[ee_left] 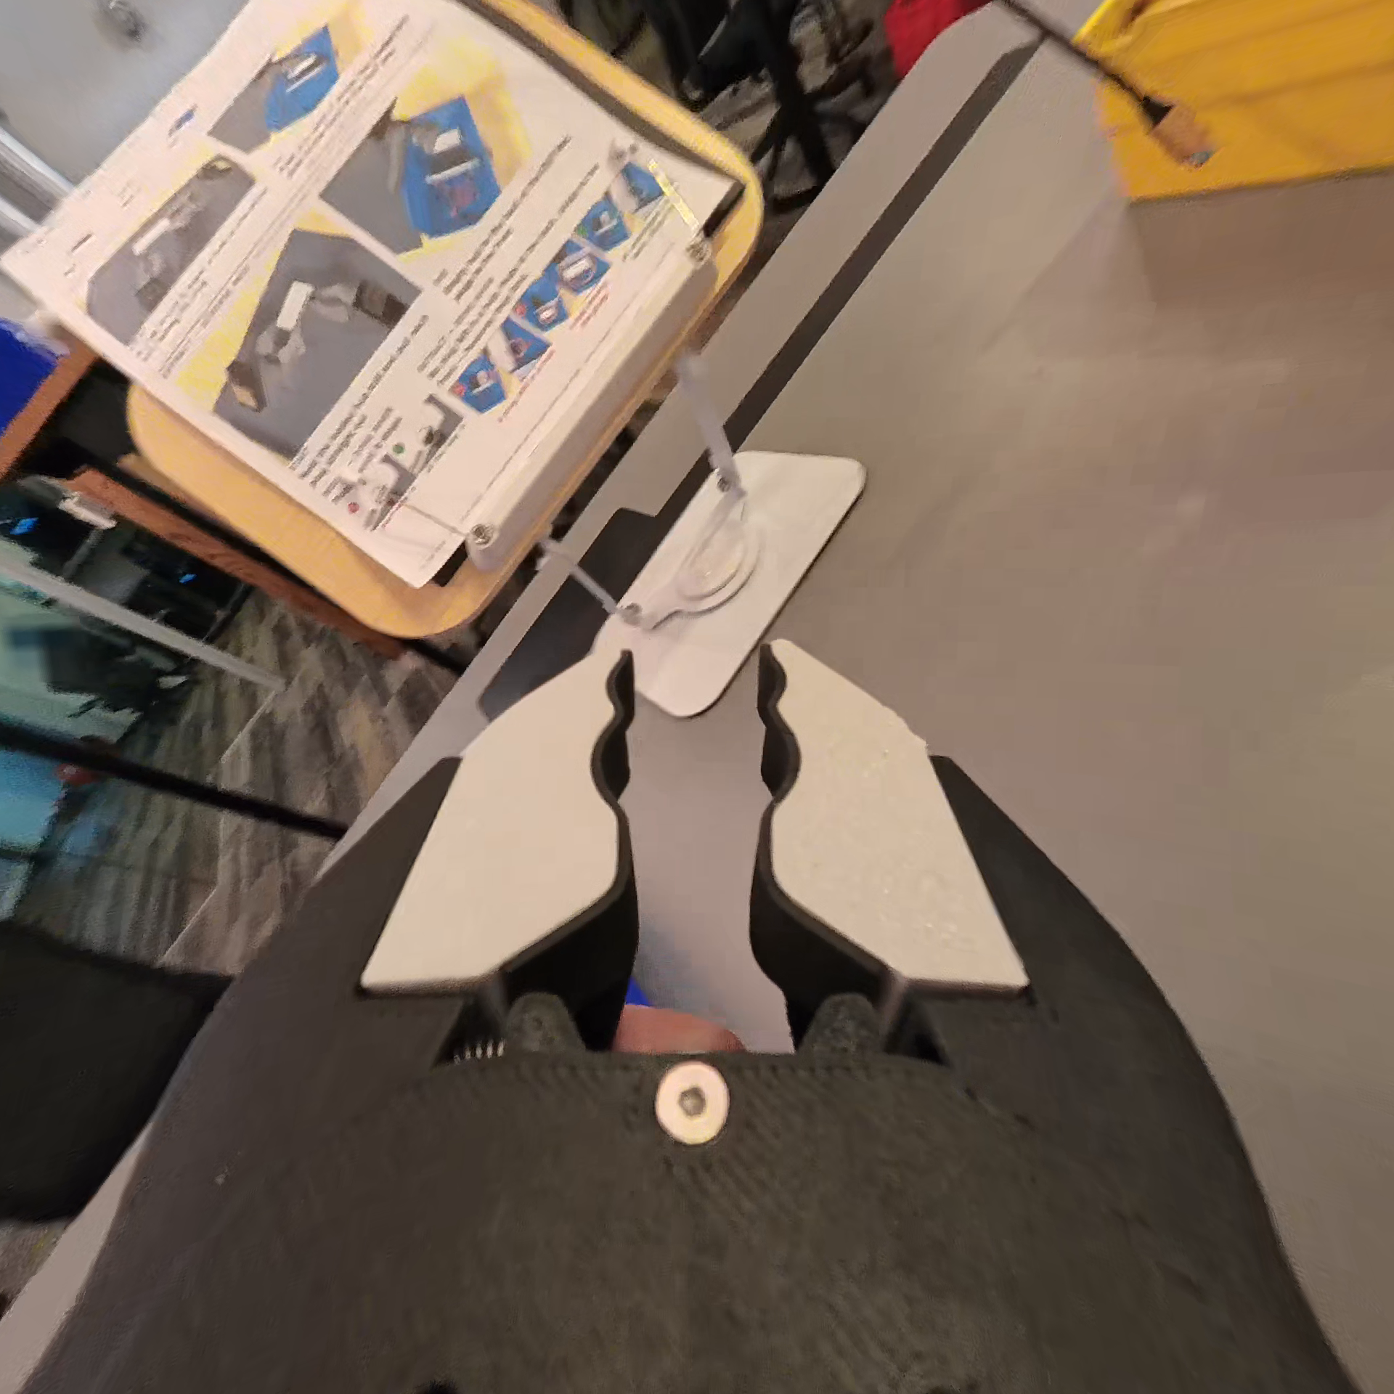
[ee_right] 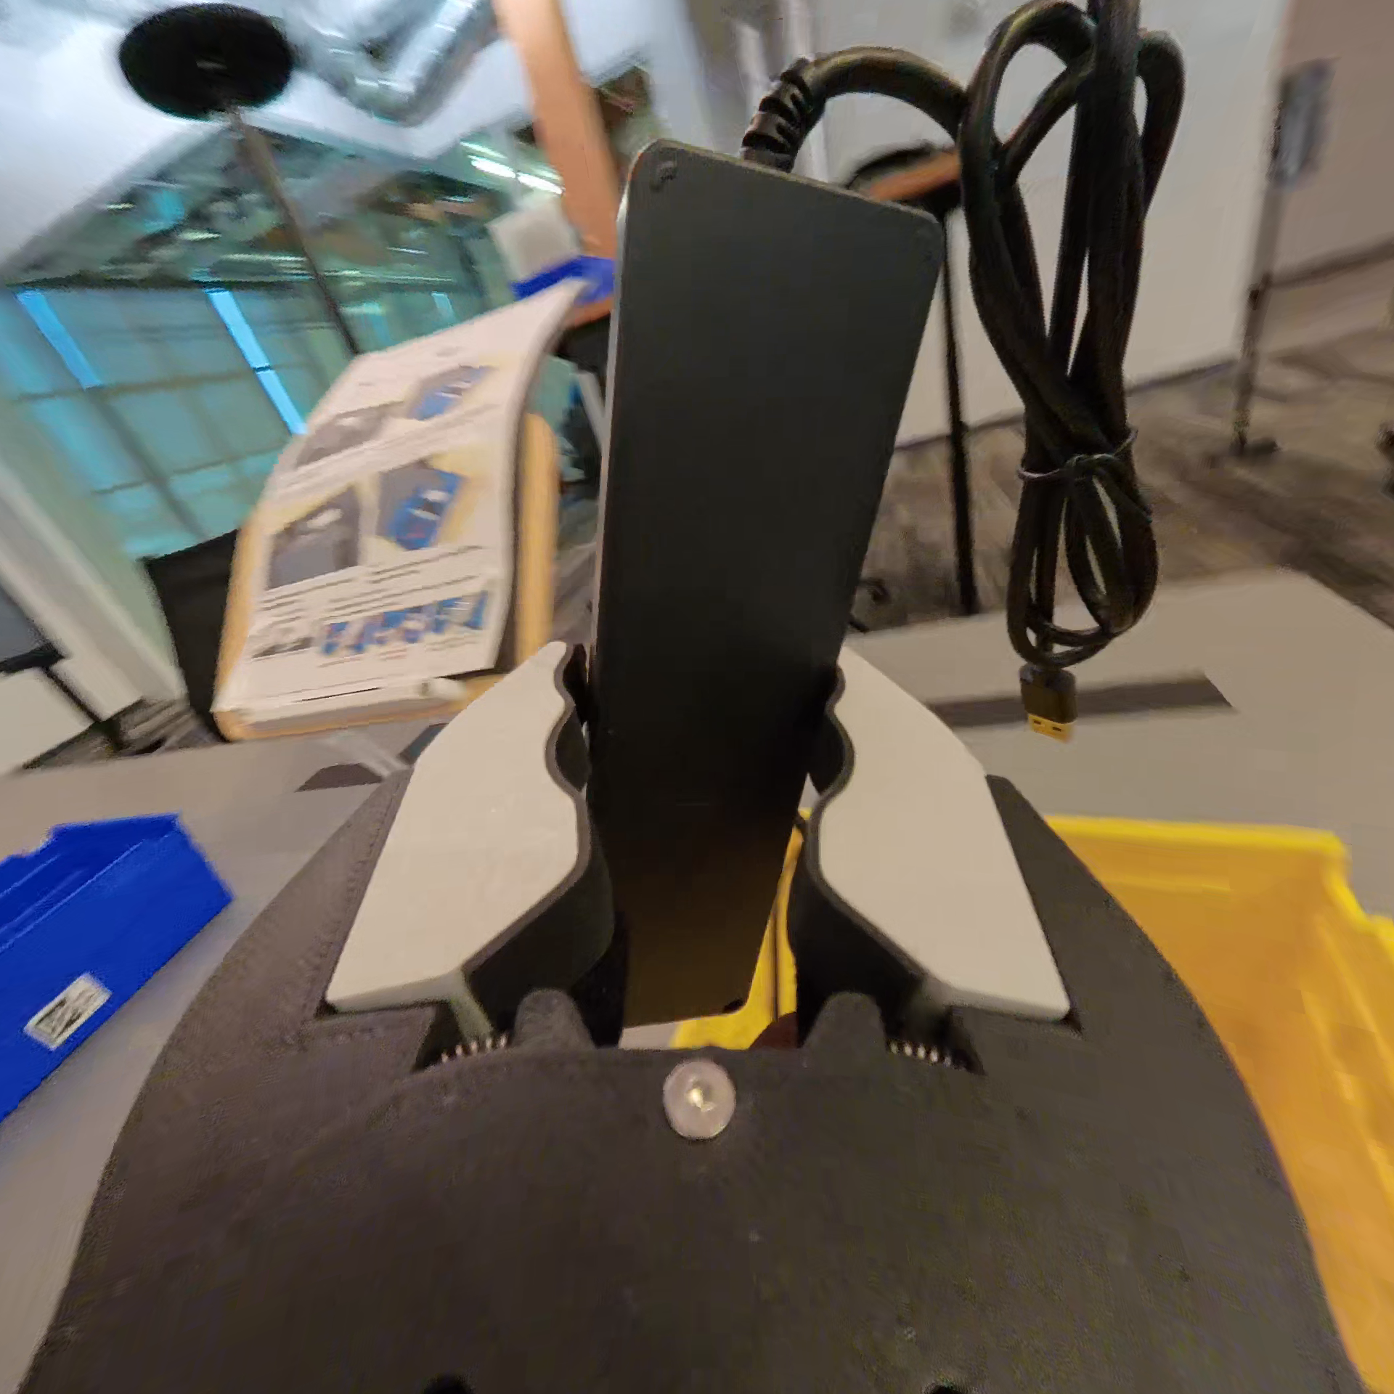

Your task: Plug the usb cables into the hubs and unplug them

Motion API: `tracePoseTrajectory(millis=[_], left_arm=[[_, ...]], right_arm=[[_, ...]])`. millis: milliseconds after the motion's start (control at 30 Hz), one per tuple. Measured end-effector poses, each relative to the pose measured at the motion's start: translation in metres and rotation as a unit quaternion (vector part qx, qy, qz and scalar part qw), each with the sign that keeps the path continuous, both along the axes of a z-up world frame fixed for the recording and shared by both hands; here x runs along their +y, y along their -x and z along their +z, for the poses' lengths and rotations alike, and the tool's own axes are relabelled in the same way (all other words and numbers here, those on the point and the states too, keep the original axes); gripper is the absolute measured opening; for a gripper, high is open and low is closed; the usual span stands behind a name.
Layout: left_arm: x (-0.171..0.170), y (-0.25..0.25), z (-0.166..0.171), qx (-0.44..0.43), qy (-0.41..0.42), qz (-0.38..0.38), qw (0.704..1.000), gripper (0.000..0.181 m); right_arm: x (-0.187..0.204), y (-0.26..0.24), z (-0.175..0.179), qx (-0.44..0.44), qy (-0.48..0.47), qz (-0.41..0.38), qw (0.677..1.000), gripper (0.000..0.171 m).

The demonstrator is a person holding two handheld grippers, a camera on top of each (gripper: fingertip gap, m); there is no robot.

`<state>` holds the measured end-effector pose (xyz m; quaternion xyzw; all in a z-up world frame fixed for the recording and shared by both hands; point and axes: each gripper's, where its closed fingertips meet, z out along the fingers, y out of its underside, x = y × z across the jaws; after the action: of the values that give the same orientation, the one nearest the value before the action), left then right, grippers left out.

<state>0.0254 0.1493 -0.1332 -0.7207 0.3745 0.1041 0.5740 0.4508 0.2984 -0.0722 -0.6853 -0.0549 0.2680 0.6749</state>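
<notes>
In the right wrist view my right gripper (ee_right: 705,679) is shut on a flat black USB hub (ee_right: 762,452) and holds it upright in the air above the grey table. The hub's own black cable (ee_right: 1079,362) leaves its top end and hangs as a tied bundle on the right, with a gold-tipped USB plug (ee_right: 1048,705) at the bottom. In the left wrist view my left gripper (ee_left: 694,664) is open and empty over the grey table (ee_left: 1094,679). A cable end with a plug (ee_left: 1180,136) dangles at the top right there.
A yellow bin (ee_right: 1245,981) sits under my right gripper; it also shows far off in the left wrist view (ee_left: 1245,90). A blue bin (ee_right: 90,920) stands at the left. A printed instruction sheet on a white stand (ee_left: 377,264) rises from a white base plate (ee_left: 739,573) at the table's edge. The grippers' ends are close to 45 centimeters from one another.
</notes>
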Motion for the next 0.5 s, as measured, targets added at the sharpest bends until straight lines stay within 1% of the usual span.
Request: tracePoseTrajectory(millis=[67, 133, 200, 267, 333, 433, 500], left_arm=[[0.007, 0.006, -0.006, 0.018, -0.007, 0.032, 0.999, 0.031], [0.011, 0.007, -0.013, 0.01, 0.0, 0.049, 0.999, 0.034], [0.014, 0.008, -0.021, 0.017, 0.008, 0.061, 0.998, 0.034], [0.016, 0.011, -0.027, 0.028, 0.014, 0.07, 0.997, 0.035], [0.017, 0.013, -0.031, 0.022, 0.019, 0.079, 0.996, 0.035], [0.019, 0.016, -0.04, 0.026, 0.038, 0.084, 0.995, 0.036], [0.019, 0.019, -0.045, 0.023, 0.045, 0.088, 0.995, 0.037]], right_arm=[[0.016, -0.025, -0.028, 0.019, 0.051, -0.038, 0.998, 0.058], [0.027, -0.046, -0.053, 0.035, 0.089, -0.078, 0.992, 0.058], [0.035, -0.056, -0.075, 0.062, 0.129, -0.088, 0.986, 0.058], [0.04, -0.063, -0.092, 0.068, 0.159, -0.104, 0.979, 0.058], [0.043, -0.066, -0.108, 0.038, 0.189, -0.117, 0.974, 0.058], [0.046, -0.061, -0.125, 0.018, 0.223, -0.112, 0.968, 0.06], [0.047, -0.061, -0.137, -0.027, 0.244, -0.126, 0.961, 0.074]])
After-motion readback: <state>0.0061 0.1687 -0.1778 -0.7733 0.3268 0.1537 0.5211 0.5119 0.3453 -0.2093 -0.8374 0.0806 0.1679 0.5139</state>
